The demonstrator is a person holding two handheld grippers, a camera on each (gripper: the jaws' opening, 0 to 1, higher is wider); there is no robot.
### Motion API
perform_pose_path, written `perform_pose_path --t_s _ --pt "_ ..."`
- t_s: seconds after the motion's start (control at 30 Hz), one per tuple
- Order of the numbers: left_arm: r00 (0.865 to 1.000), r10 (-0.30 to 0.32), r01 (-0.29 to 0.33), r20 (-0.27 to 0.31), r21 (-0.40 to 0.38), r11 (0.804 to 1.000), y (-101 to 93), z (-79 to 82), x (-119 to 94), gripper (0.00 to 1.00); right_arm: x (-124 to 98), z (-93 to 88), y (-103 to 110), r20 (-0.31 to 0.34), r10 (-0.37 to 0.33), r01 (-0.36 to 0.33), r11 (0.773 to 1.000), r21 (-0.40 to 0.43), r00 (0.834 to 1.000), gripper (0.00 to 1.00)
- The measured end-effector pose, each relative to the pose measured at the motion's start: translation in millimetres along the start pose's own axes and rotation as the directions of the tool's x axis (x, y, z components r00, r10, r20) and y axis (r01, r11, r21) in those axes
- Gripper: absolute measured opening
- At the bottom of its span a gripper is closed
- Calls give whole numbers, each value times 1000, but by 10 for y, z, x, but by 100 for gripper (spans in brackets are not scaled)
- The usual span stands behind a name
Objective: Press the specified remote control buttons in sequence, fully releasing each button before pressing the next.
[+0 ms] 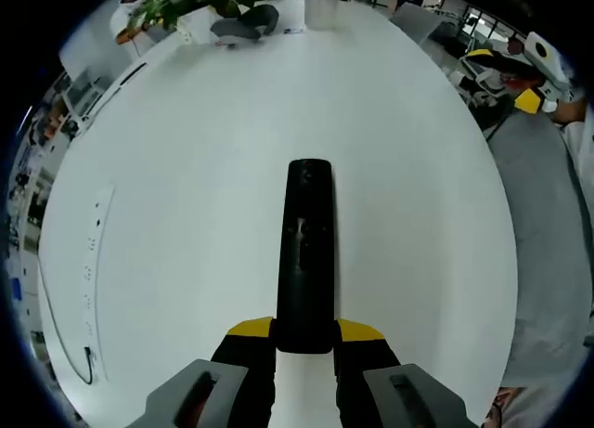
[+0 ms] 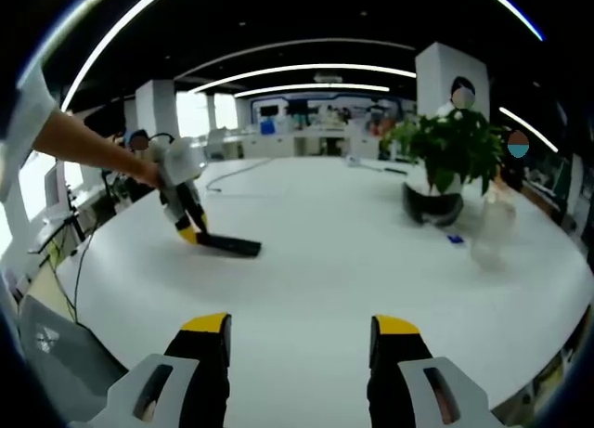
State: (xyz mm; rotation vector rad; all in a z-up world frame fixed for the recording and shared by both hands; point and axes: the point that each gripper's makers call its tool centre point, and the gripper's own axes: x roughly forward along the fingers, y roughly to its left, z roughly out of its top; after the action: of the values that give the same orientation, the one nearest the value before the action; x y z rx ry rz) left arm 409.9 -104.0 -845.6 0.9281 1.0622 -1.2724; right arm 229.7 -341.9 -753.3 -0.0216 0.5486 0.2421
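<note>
White table [image 1: 186, 214] bore the remote [image 1: 307, 252], clamped by the left gripper [image 1: 306, 340]; the right gripper [image 2: 299, 340] was held open, well apart, no press begun.

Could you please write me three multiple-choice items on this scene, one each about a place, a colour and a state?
1. Where does the long black remote control lie?
A. On the white table
B. On a chair
C. On the floor

2. What colour are the tips of the left gripper?
A. Red
B. Yellow
C. Green

3. How does the right gripper stand?
A. Shut on the remote
B. Shut on a cup
C. Open, holding nothing

Answers: 1 A, the remote rests flat on the tabletop in both views. 2 B, yellow tips flank the remote's near end. 3 C, its jaws stand wide apart over bare table, far from the remote.
</note>
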Motion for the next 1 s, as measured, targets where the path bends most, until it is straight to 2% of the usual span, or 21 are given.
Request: perform_pose_path --t_s 0.4,0.7,0.83,1.0 --pt "1000 -2 2 6 -30 1000 -235 -20 -64 22 -15 26 26 15 7 -6 1000 -13 1000 57" --pt "1000 -3 3 16 -13 1000 -534 25 -98 21 -35 67 36 41 15 -15 1000 -10 999 57" --pt "999 -5 6 34 -21 1000 -664 32 -106 21 -36 79 72 46 23 -21 999 -34 999 57" --pt "999 -11 12 35 -31 999 -836 -3 -112 22 -39 91 93 51 31 -29 998 -49 998 57"
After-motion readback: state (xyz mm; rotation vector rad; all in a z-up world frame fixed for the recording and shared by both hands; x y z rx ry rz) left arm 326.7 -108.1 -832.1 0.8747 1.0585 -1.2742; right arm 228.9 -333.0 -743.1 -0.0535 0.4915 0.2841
